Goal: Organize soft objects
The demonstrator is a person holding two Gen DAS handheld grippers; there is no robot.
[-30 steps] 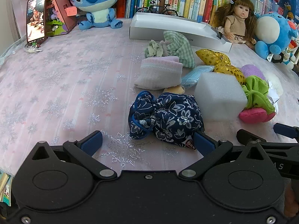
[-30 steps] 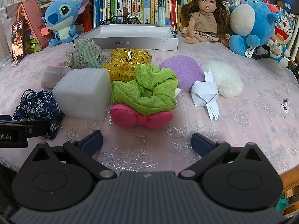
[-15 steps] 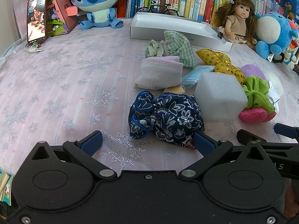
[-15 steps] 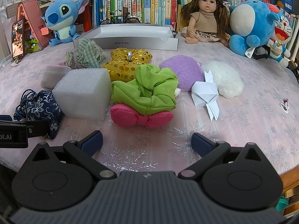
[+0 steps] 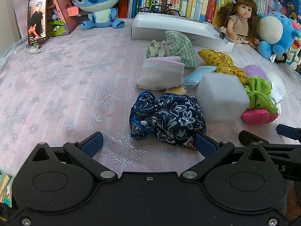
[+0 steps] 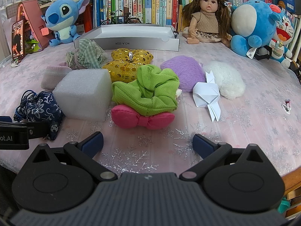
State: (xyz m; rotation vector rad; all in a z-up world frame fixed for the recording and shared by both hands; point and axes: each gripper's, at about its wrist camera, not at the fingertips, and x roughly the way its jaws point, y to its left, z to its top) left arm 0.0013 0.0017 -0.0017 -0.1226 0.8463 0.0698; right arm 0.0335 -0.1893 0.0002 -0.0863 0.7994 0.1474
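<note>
Soft items lie in a cluster on the pink cloth. A navy floral pouch lies just beyond my open left gripper, close to its right finger. A white foam block, a green scrunchie on a pink bow, gold sequin bows, a purple pompom, a white fluffy ball, a pink sock and a checked cloth lie further out. My right gripper is open and empty, short of the pink bow. A white open box stands behind.
A folded paper figure lies right of the green scrunchie. A Stitch plush, a doll, blue plush toys and books line the back. A phone stands at the far left. The table edge is near at the right.
</note>
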